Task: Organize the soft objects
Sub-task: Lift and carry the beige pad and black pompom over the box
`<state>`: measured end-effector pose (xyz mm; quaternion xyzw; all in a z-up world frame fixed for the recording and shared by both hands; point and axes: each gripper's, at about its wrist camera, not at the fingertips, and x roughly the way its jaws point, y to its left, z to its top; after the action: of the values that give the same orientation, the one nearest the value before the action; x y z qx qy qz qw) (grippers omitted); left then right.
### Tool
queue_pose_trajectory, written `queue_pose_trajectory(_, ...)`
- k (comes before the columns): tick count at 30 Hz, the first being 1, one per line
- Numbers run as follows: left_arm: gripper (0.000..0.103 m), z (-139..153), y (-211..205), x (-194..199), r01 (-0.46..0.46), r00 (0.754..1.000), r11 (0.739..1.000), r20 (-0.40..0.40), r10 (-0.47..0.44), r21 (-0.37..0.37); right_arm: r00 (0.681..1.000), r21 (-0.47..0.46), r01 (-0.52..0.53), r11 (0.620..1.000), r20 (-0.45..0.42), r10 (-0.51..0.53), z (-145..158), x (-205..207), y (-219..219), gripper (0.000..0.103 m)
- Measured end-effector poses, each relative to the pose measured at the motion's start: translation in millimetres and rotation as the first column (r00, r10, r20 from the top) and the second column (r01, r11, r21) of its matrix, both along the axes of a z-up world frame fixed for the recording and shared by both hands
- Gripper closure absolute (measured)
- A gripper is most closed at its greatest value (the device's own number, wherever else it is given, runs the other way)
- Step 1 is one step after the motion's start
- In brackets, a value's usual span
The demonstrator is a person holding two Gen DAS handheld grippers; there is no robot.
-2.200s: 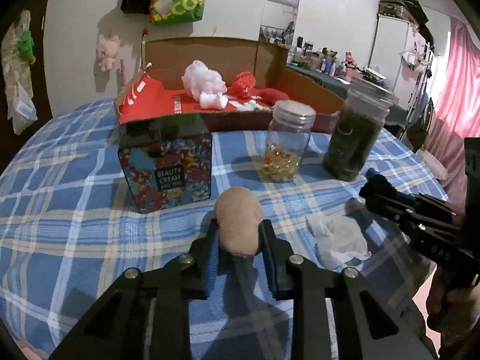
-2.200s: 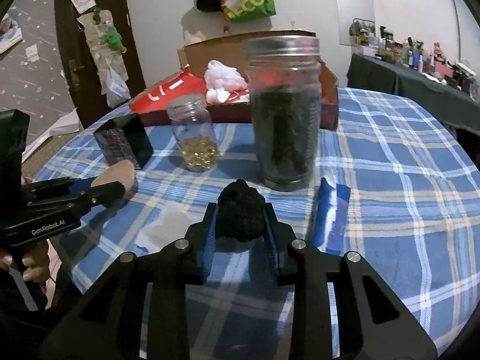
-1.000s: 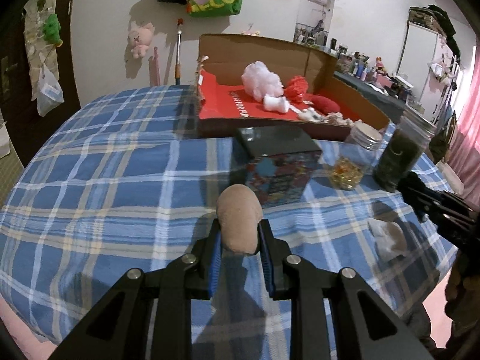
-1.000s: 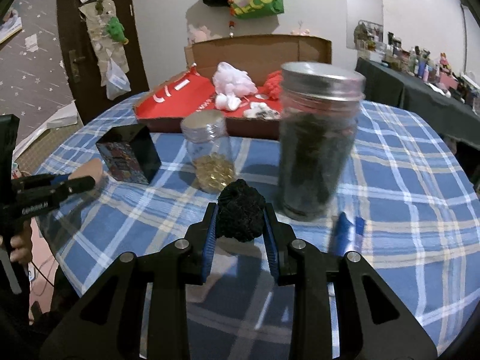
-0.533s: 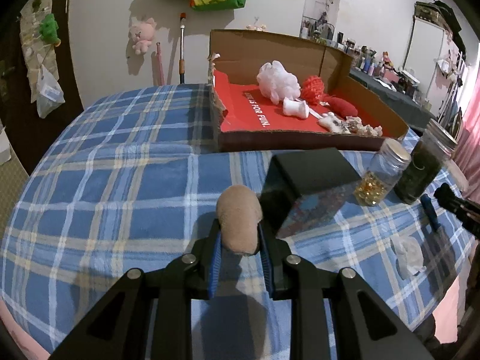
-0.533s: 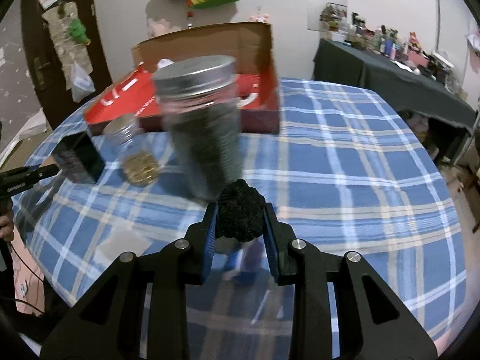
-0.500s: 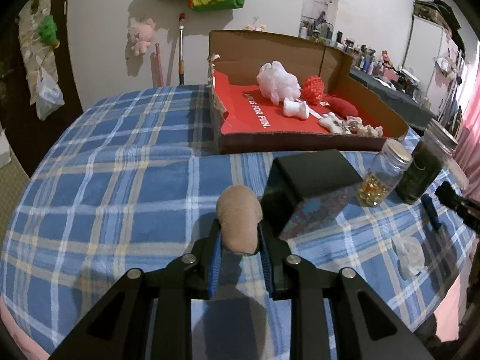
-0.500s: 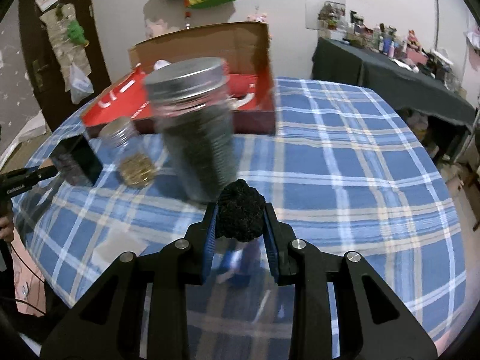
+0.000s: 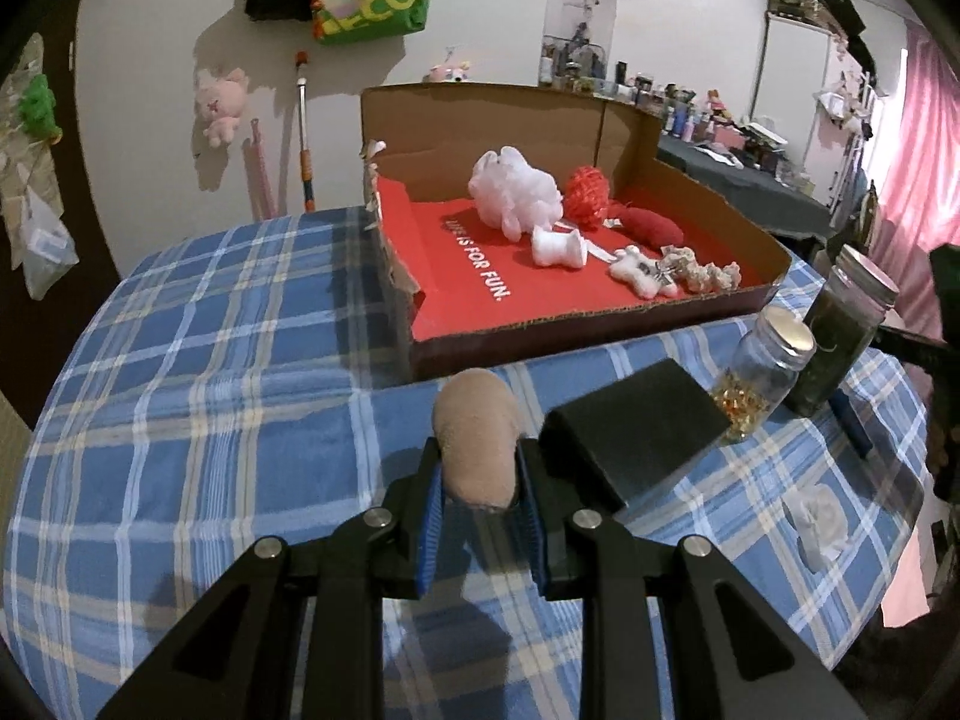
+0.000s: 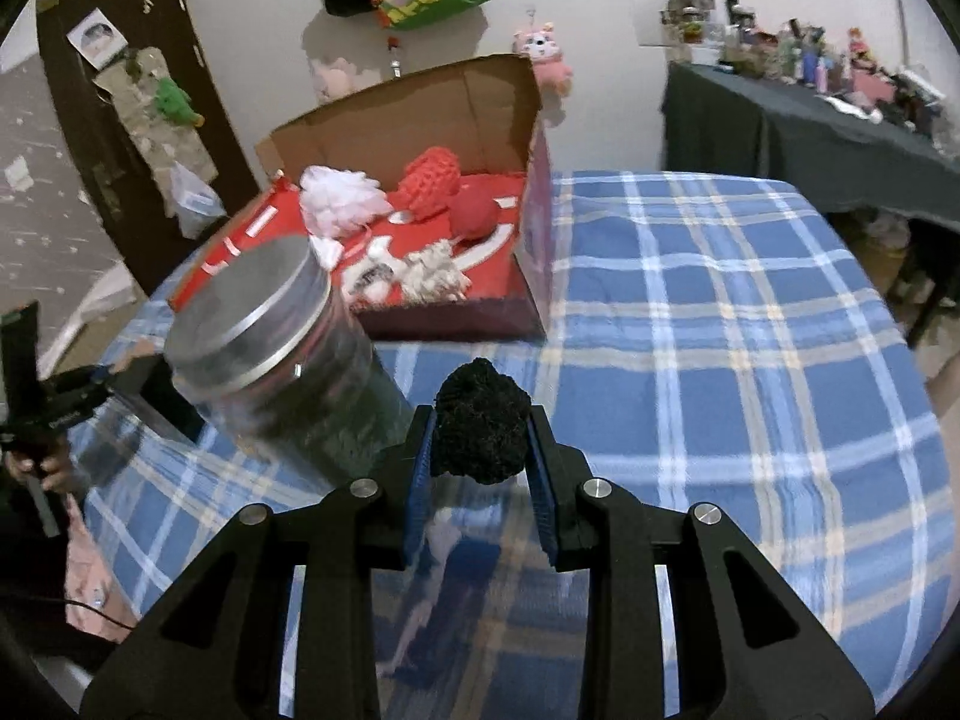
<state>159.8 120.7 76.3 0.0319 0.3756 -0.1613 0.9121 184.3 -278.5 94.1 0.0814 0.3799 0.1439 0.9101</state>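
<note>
My left gripper is shut on a tan plush piece and holds it above the plaid table, just in front of the open cardboard box. The box's red floor holds a white puff, a red knit ball, a red cushion and small white toys. My right gripper is shut on a black fuzzy ball, held above the table in front of the same box. The left gripper shows at the left edge of the right wrist view.
A black tin, a small jar of gold bits, a tall dark jar, a blue pen and a crumpled tissue stand on the table right of my left gripper. The tall jar stands close left of my right gripper.
Both grippers rose and moved toward the box, still holding their objects. The right gripper swung round to the right of the tall jar; the left passed to the left of the black tin.
</note>
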Motion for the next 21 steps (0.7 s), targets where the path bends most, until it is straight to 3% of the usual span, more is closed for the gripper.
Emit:
queue_pose_trajectory(5, 0.078, 7, 3, 13, 0.068, 0.998, 0.997, 0.004, -0.068, -0.032, 0.998, 0.08, -0.066, 0.995, -0.01, 0.067, 2, 19, -8, 0.075)
queue_pose_trajectory(21, 0.078, 17, -11, 47, 0.206, 0.978, 0.978, -0.005, -0.207, -0.039, 0.967, 0.189, -0.247, 0.95, -0.012, 0.254, 10, 66, -13, 0.075)
